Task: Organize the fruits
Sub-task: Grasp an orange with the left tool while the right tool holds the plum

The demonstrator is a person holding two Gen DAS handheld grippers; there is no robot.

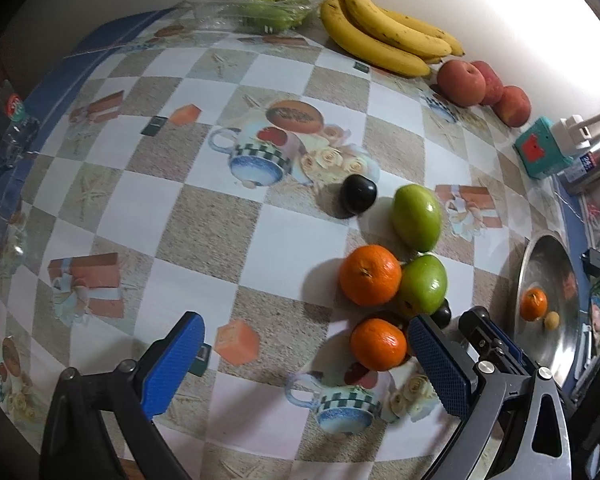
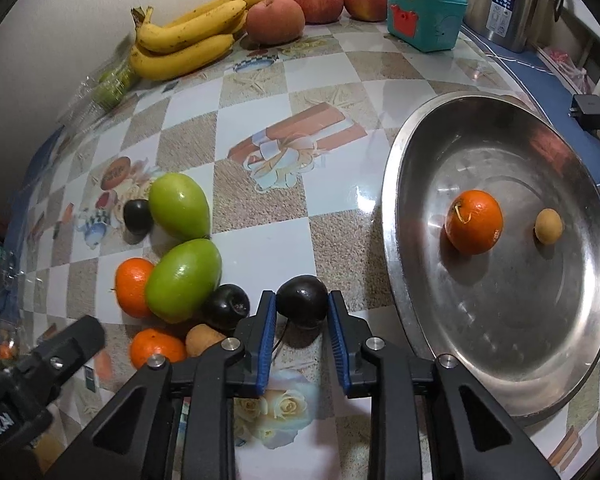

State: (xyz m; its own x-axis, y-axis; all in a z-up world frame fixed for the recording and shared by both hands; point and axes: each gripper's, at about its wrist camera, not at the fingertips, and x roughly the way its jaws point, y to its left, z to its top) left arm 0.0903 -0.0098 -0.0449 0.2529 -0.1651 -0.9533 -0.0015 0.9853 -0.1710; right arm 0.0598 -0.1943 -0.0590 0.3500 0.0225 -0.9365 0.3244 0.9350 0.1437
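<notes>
Right gripper (image 2: 302,308) pointing steeply down at the table (image 2: 260,128), jaws nearly closed and pressing blue pads (image 2: 267,340) against both sides of a dark plum (image 2: 302,305) — plum gripped, sitting just left of the steel pan (image 2: 404,280). Lying inside the pan: one orange (image 2: 474,222) and a small tan fruit (image 2: 549,226), slightly apart. Clustering left of the gripped plum: a second plum (image 2: 226,306) touching a green fruit (image 2: 184,280), with an orange (image 2: 133,286) tucked behind that fruit, another orange (image 2: 157,347) and a tan fruit (image 2: 203,338) lower down. Resting farther back: another green fruit (image 2: 179,206) beside a third plum (image 2: 137,216). Left gripper (image 1: 306,364) hovering with jaws spread wide, gripping nothing — its right pad (image 1: 436,364) showing just beside the nearest orange (image 1: 378,344), contact not determinable. Lining the far edge of the table: bananas (image 2: 184,36), three apples (image 2: 276,20), a teal box (image 2: 424,20), a steel kettle (image 2: 500,0). Sitting at the far left corner: a clear pack of green fruit (image 2: 108,84).
</notes>
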